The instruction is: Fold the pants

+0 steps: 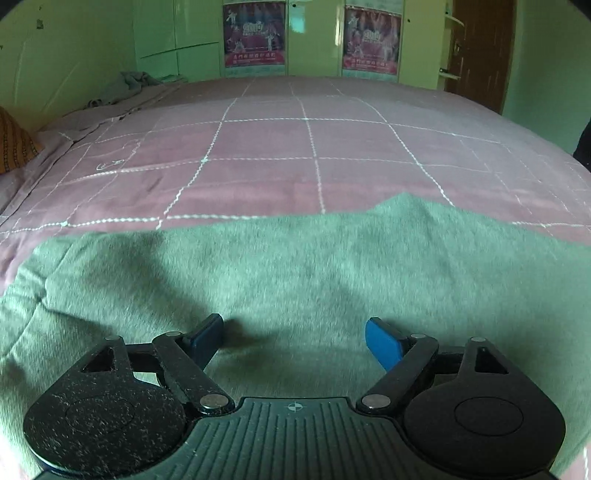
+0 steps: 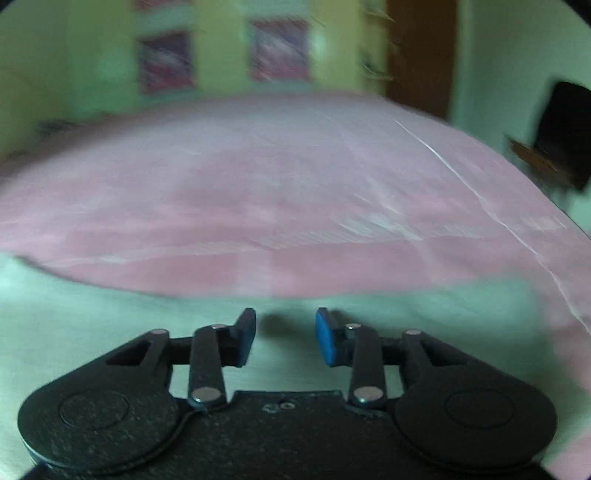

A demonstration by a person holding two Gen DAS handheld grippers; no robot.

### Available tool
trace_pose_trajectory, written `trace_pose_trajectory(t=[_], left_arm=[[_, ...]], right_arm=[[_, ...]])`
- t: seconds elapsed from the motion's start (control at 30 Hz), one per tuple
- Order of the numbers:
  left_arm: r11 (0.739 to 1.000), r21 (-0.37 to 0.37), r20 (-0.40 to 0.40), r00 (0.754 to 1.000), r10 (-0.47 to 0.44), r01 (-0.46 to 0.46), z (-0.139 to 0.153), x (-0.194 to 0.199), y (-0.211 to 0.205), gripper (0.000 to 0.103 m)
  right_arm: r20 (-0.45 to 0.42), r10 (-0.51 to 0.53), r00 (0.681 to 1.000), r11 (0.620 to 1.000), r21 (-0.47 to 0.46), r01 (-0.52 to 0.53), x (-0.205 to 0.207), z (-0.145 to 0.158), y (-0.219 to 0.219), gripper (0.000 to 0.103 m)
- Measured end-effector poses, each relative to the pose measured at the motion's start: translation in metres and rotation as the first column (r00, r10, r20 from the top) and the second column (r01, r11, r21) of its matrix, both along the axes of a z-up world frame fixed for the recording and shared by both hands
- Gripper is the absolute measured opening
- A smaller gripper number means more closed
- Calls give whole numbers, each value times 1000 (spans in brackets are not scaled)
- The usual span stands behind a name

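Grey-green pants (image 1: 295, 266) lie spread flat across the near part of a pink checked bedspread (image 1: 280, 147). My left gripper (image 1: 294, 341) hovers low over the pants, its jaws wide apart and empty. In the blurred right wrist view the pants (image 2: 110, 332) fill the lower part, with the bedspread (image 2: 277, 192) beyond. My right gripper (image 2: 284, 338) is over the pants, its blue pads (image 2: 327, 341) apart with nothing between them.
A crumpled grey cloth (image 1: 125, 86) lies at the bed's far left corner. An orange patterned pillow (image 1: 14, 144) is at the left edge. Green cupboards with posters (image 1: 255, 33) and a brown door (image 1: 480, 48) stand behind the bed.
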State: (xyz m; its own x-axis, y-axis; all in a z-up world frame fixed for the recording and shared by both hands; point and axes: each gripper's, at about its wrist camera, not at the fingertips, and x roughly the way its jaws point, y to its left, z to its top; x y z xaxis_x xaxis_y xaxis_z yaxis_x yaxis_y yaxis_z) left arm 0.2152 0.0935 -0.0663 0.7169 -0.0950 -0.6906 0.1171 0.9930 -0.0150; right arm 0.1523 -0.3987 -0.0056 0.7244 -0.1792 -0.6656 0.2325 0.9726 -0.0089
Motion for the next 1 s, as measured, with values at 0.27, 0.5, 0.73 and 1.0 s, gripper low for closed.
trace_pose_trajectory(t=[0.27,0.5,0.73,1.0], left_arm=[[999,-30,33,999,27,-26,-11,-31,9,94],[999,-24,51,998,36,-35,-13,-45,9,97],[999,-23,73,997,37,-35,-15,-53,6,101],[999,-2,92,995,44,-44,-16,-56,4,101]], right_arm=[[126,-276,953,923,313,225,-77,40,-101,42],[104,-432,896,769,560,306,-173,23,-134,40],[38,-450,892,681,661,315,-153,-9,-153,43],[205,-394,896,762,617,195,-145,16,-139,8]])
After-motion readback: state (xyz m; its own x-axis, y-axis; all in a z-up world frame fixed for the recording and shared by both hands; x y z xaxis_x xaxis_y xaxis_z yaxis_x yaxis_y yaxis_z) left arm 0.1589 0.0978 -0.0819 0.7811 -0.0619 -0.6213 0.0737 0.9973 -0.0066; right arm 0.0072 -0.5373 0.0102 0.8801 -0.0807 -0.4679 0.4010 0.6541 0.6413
